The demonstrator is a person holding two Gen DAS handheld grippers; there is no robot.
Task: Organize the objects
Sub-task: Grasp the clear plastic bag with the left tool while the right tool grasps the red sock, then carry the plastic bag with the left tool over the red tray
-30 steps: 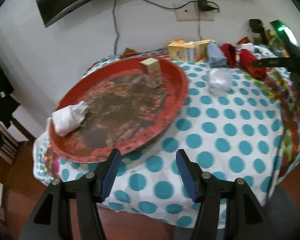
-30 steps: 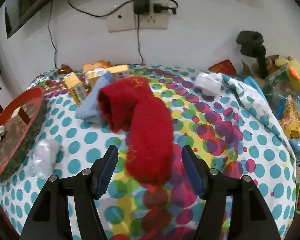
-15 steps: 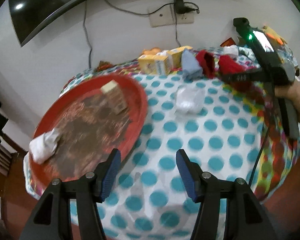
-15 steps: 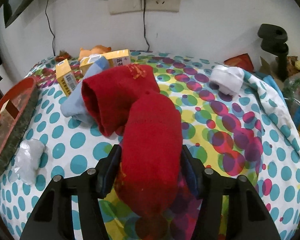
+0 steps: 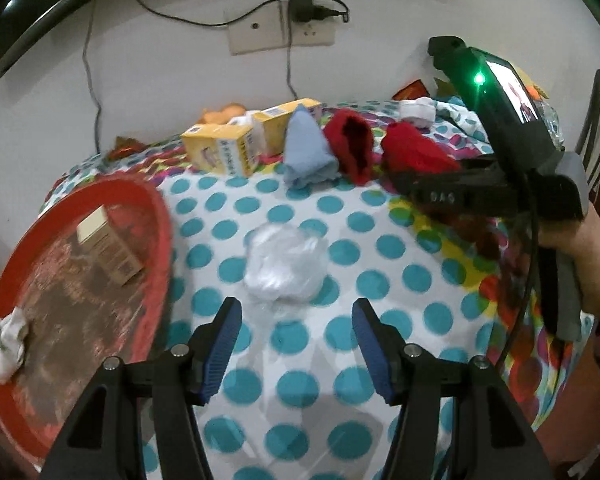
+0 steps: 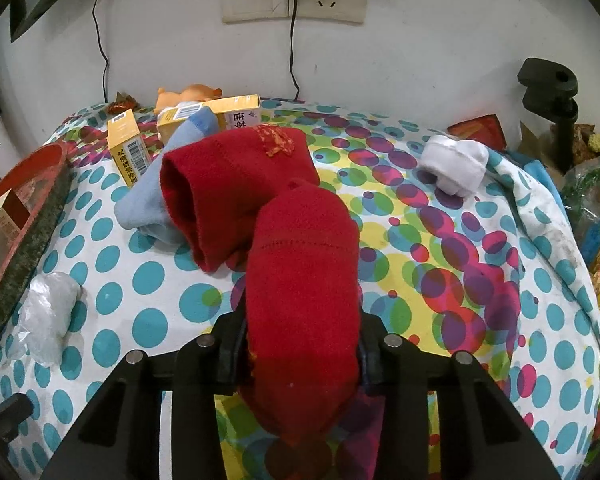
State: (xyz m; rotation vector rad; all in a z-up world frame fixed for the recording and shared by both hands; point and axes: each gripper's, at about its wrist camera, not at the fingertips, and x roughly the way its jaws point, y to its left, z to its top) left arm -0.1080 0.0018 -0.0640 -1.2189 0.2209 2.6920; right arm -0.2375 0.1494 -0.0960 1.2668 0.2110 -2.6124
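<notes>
Red sock (image 6: 300, 280) lies between the closing jaws of the right gripper (image 6: 300, 354), its fabric already pinched, toe end stretching ahead on the polka-dot table (image 6: 480, 320). Beyond it rest a blue sock (image 6: 148, 204), yellow boxes (image 6: 128, 152) and a white bundle (image 6: 454, 168). The left gripper (image 5: 296, 346) hangs with jaws apart and nothing between them, a crumpled clear plastic bag (image 5: 284, 260) just ahead. To its left, a red tray (image 5: 156, 216) holds one small box (image 5: 108, 248) and a white sock (image 5: 4, 344). Sorting looks barely begun: most items sit loose outside the tray.
</notes>
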